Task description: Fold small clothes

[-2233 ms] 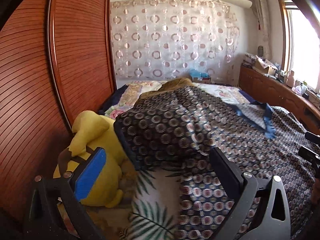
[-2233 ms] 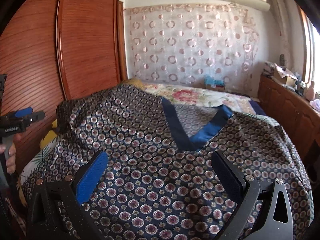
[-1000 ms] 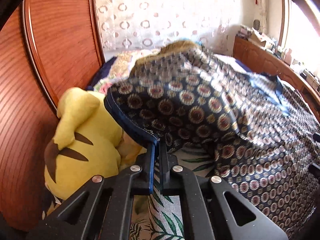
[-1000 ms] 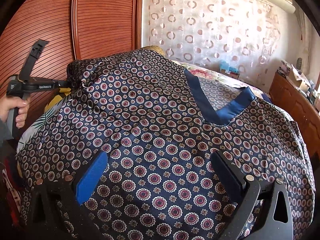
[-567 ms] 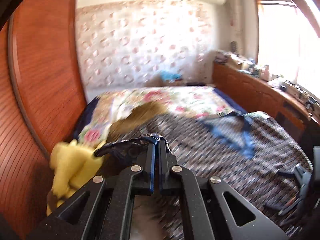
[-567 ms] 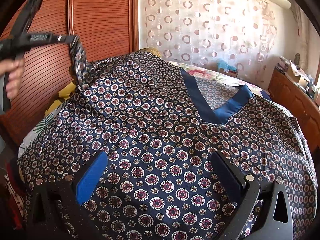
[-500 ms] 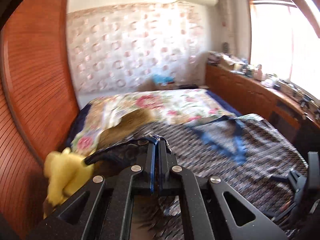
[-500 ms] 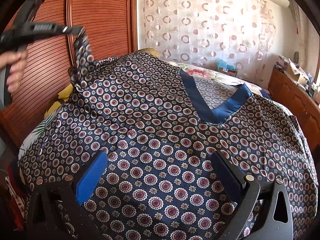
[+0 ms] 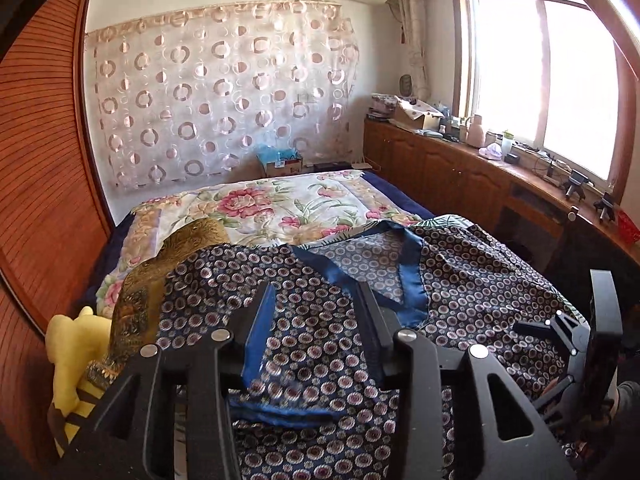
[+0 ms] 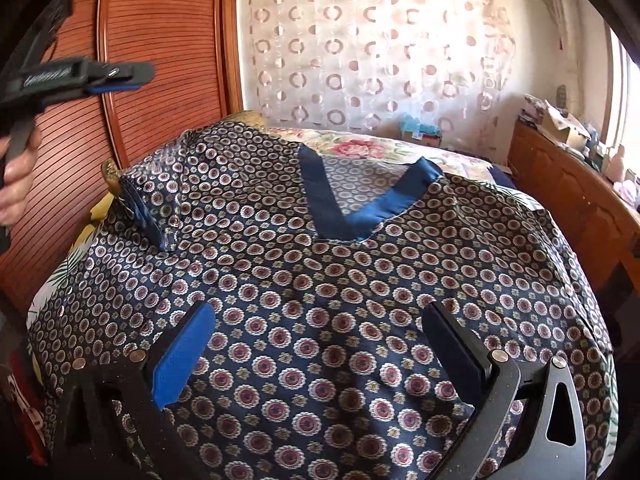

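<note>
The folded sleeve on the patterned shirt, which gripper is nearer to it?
Left. The left gripper hangs open just above the folded sleeve; its jaws have just been opening, nothing between them. The right gripper hovers open over the shirt's lower front.

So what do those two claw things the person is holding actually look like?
Both are black plastic frames with triangular cut-outs and round silver screw heads. The right gripper has two flat fingers, one faced with a bright blue pad, the other dark. The left gripper is built the same; seen side-on it has a black pistol-style handle with pale lettering. No cables or sleeves are clearly visible.
</note>
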The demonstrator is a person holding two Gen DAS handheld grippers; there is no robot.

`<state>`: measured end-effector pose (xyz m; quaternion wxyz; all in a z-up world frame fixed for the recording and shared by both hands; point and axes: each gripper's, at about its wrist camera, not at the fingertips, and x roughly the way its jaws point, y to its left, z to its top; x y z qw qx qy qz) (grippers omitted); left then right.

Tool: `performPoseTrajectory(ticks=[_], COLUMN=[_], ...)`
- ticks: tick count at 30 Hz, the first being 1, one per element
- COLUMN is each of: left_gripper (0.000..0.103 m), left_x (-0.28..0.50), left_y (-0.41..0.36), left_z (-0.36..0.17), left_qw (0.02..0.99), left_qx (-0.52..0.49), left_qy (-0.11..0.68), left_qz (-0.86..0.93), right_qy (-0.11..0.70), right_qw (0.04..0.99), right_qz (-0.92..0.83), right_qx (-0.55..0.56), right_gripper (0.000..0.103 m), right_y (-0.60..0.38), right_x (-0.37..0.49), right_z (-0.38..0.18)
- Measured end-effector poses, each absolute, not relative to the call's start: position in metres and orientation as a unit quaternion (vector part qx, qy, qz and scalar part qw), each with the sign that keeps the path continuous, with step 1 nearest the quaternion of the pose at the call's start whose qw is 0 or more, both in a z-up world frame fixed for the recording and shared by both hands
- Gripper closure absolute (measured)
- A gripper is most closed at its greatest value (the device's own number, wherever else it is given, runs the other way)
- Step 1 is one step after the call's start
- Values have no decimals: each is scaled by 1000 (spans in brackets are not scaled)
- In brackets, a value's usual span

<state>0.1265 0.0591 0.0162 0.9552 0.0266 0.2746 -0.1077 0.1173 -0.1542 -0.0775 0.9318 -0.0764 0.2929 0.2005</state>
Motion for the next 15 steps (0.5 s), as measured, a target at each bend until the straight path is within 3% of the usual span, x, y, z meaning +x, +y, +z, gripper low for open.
performPoseTrajectory(ticks=[2,4,15], left_gripper=[40,29,28], left_x=[118,107,114], left_y=[66,76,149], left_z=[12,5,-45], left_qw=[956,958,948], left_qx=[30,31,-16], left_qy=[274,272,317], left_qz=[-95,-80,-1], right_qy=[291,291,279], right_qw=[933,933,927], right_qz=[200,201,239], right_qx=[-74,-72,-71], right_gripper=[0,0,0], right_y=[-156,-156,-143], right_x=[117,118,133], right_z=[-78,-79,-63])
